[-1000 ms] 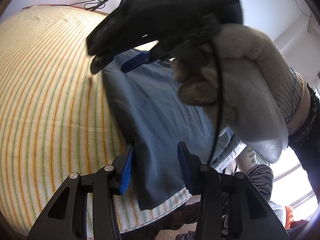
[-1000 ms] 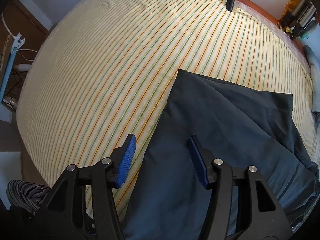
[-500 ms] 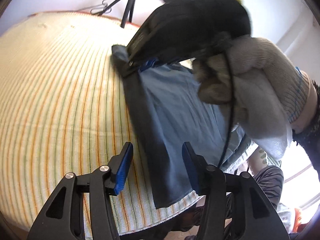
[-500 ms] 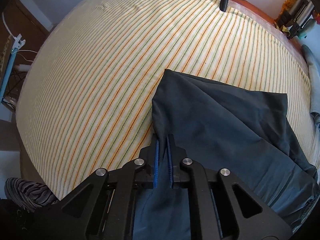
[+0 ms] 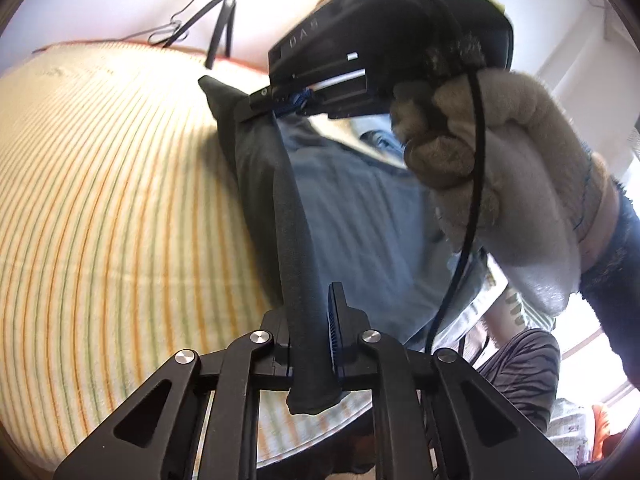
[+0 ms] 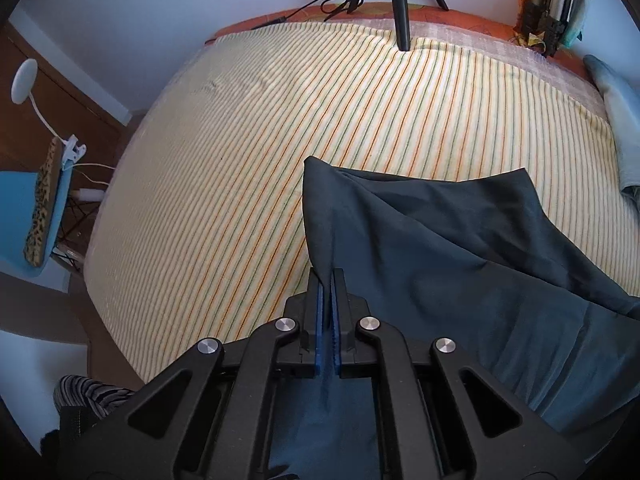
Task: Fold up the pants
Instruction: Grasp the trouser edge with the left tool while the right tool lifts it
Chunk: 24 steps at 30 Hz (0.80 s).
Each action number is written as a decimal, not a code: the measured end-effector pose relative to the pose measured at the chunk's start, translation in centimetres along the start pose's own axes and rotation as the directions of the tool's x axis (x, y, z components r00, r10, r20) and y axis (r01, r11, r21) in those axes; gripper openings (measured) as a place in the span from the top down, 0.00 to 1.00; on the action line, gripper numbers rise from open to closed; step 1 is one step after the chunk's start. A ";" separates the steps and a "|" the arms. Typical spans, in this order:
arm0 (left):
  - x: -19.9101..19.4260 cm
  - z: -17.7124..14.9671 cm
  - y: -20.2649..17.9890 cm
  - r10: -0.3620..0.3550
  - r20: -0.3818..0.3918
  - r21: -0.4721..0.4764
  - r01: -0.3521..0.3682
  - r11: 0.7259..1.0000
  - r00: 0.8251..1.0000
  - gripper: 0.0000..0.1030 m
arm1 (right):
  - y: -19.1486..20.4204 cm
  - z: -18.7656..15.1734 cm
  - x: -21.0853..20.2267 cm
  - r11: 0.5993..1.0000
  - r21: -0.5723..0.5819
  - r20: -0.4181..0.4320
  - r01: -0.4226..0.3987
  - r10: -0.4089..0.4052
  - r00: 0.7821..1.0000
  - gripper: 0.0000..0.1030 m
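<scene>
Dark slate-blue pants (image 6: 460, 264) lie on a cream bed (image 6: 248, 152) striped orange and green; gripper pads (image 6: 319, 320) are blue.

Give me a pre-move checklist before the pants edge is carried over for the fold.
1. Right tongs shut on the pants edge: ok.
2. Left tongs on the same edge: jaws closing with cloth between them, pads look to be pressing; ok.
3. Edge between the two tongs taut: ok, a straight ridge in the left view.
4. Bedsheet not pinched with the cloth: cannot tell.
5. Landing area on the sheet free: ok, only a tripod at the far end.
6. Rest of pants flat: not ok, creased.
</scene>
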<state>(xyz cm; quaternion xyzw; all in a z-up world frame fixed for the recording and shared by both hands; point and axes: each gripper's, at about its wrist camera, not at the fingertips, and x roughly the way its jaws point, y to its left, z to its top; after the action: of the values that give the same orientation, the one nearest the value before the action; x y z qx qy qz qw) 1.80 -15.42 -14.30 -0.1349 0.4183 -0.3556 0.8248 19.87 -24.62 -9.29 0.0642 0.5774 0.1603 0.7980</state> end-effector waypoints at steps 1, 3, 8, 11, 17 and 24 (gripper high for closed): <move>-0.1 0.2 -0.5 -0.009 0.014 0.010 0.009 1.000 1.000 0.91 | -0.2 -0.2 -0.5 1.000 0.007 0.009 -0.008 0.008 1.000 0.96; -0.5 0.3 -1.5 -0.021 0.033 0.030 0.020 0.999 0.999 0.91 | -0.6 -0.2 -1.4 1.000 0.019 0.031 -0.020 0.019 0.999 0.96; -0.7 1.0 -4.2 -0.088 0.059 0.050 0.086 0.995 0.994 0.91 | -2.7 -0.8 -4.9 0.997 0.051 0.099 -0.053 0.047 0.994 0.96; 0.0 1.2 -6.2 -0.135 0.063 0.058 0.131 0.990 0.989 0.91 | -4.4 -1.4 -7.2 0.996 0.063 0.141 -0.059 0.050 0.989 0.96; 3.1 2.2 -9.8 -0.214 0.048 0.093 0.209 0.974 0.976 0.91 | -8.8 -2.0 -11.2 0.994 0.102 0.206 -0.038 0.016 0.978 0.96; 8.2 3.6 -13.9 -0.280 -0.008 0.112 0.279 0.954 0.960 0.92 | -15.5 -4.6 -14.5 0.986 0.164 0.245 0.008 -0.049 0.968 0.96</move>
<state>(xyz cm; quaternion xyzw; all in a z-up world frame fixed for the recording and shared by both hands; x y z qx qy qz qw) 1.32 -31.29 -9.71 -0.1477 0.3713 -0.4910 0.7741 14.31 -44.34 -2.15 0.1400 0.4850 0.0921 0.8583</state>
